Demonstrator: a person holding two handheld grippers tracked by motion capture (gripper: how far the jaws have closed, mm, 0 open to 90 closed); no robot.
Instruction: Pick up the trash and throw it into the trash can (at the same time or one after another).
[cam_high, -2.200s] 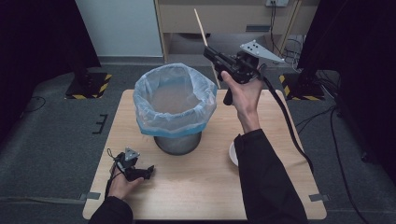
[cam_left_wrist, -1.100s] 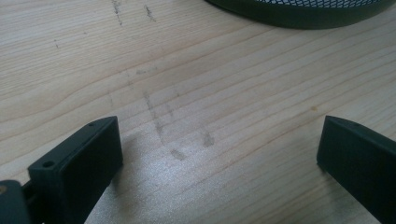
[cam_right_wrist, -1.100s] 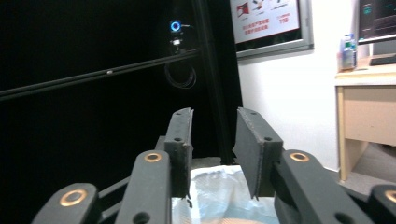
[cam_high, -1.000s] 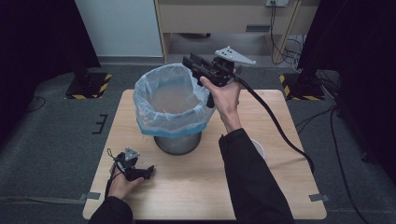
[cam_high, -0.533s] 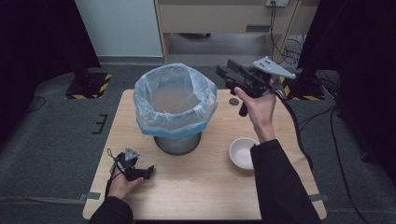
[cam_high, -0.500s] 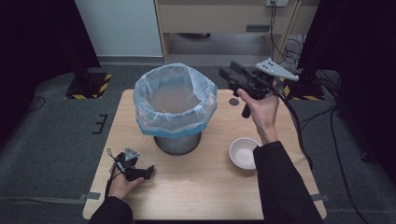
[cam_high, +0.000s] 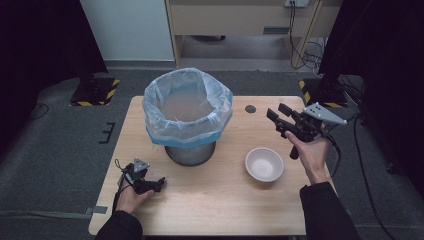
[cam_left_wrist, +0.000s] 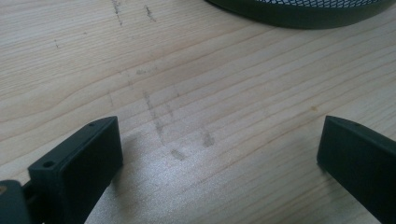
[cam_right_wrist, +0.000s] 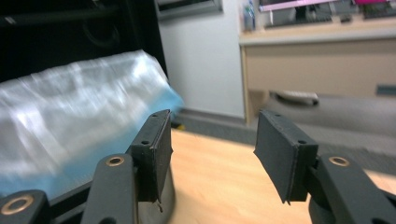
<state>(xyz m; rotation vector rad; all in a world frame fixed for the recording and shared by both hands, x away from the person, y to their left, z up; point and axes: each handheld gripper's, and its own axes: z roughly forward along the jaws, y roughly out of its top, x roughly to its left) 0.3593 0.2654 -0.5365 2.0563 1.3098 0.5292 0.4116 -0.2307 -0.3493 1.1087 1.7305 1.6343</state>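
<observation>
High view is showing a person working at a pale wooden bench, with a claw in each hand. Right claw is hanging in the air over the bench's right side, above and just beyond a white bowl, its jaws pointing toward the bin and standing apart with nothing between them; they have just been opening. Right gripper view is confirming this: the two black jaws are showing a clear gap, through which the bench and the room behind are appearing, while the bin's blue-and-clear plastic liner is blurring past on the left. That bin, a dark mesh can lined with the bag, is standing upright at the middle of the bench, and the bowl is sitting upright to its right, well apart from it and touched by neither claw. Left claw is resting low on the near left part of the bench, just in front of the bin; left gripper view is showing its jaws spread wide over bare wood, with the bin's dark base lying ahead.
</observation>
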